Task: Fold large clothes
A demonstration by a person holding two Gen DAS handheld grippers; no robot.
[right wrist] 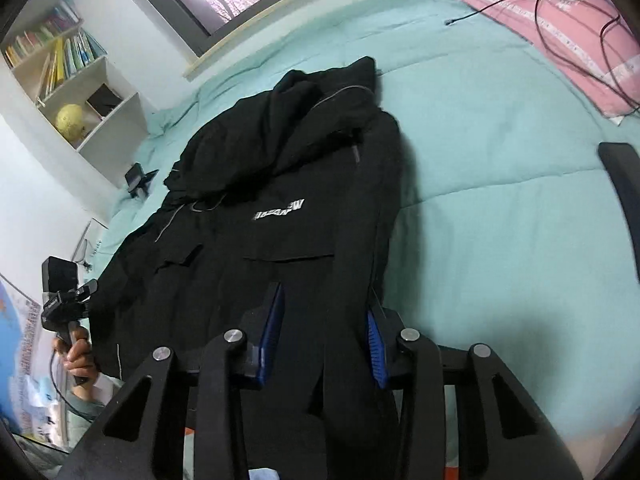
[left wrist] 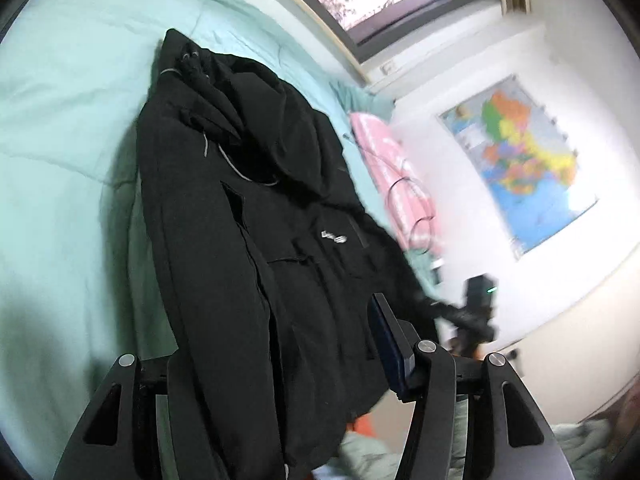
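Observation:
A black hooded jacket [right wrist: 280, 184] lies front up on the teal bed cover [right wrist: 500, 184], its hood toward the window. Its lower hem fills the gap between the blue pads [right wrist: 274, 328] of my right gripper [right wrist: 324, 320], which is shut on it. In the left wrist view the jacket [left wrist: 240, 220] runs down between the fingers of my left gripper [left wrist: 280, 332] and hides the left finger; the right pad [left wrist: 390, 344] lies against the cloth. A hand holds the left gripper [right wrist: 86, 292] at the jacket's other hem corner. The right gripper [left wrist: 460, 312] shows blurred at the hem.
A pink pillow [right wrist: 560, 28] with a black cable [right wrist: 540, 4] across it lies at the head of the bed. A white bookshelf [right wrist: 76, 92] and a small black device [right wrist: 138, 180] are by the far side. A map [left wrist: 520, 160] hangs on the wall.

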